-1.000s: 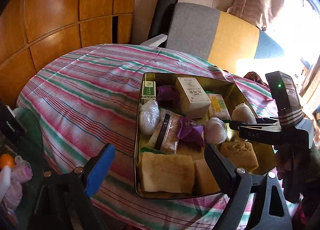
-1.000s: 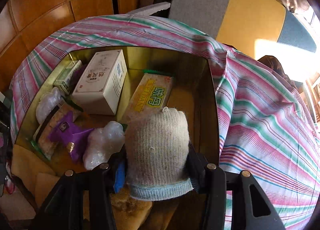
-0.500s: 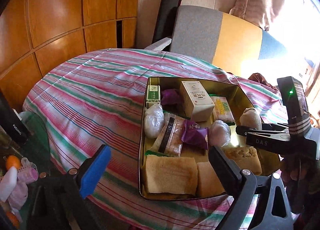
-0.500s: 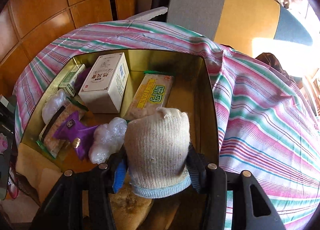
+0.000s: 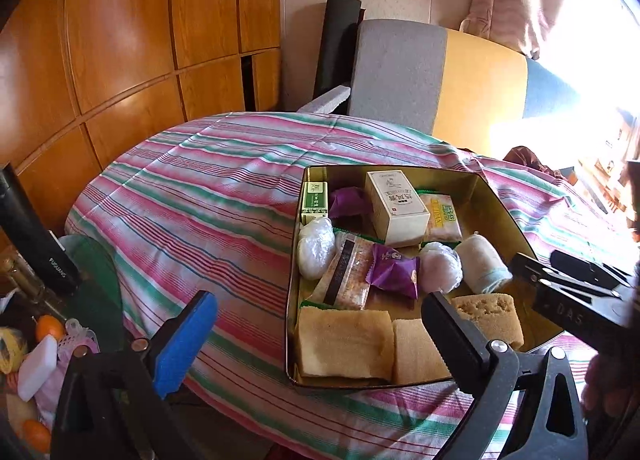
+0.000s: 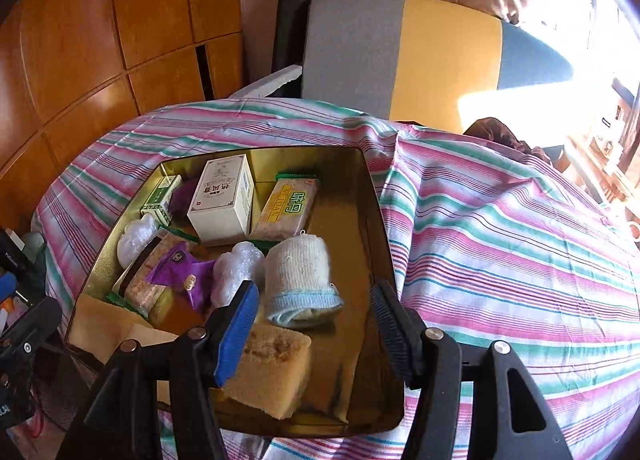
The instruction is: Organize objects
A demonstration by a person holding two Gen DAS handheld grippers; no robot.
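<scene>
My right gripper (image 6: 316, 324): jaws just opened, spread, clear of the rolled glove (image 6: 300, 276) | glove lies in the gold tin (image 6: 384, 244) beside a plastic-wrapped ball (image 6: 236, 268) | my left gripper (image 5: 320, 324): jaws just widened, nothing between them.

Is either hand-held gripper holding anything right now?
No. The right gripper has just opened off the rolled glove; the left gripper is open, empty.
</scene>
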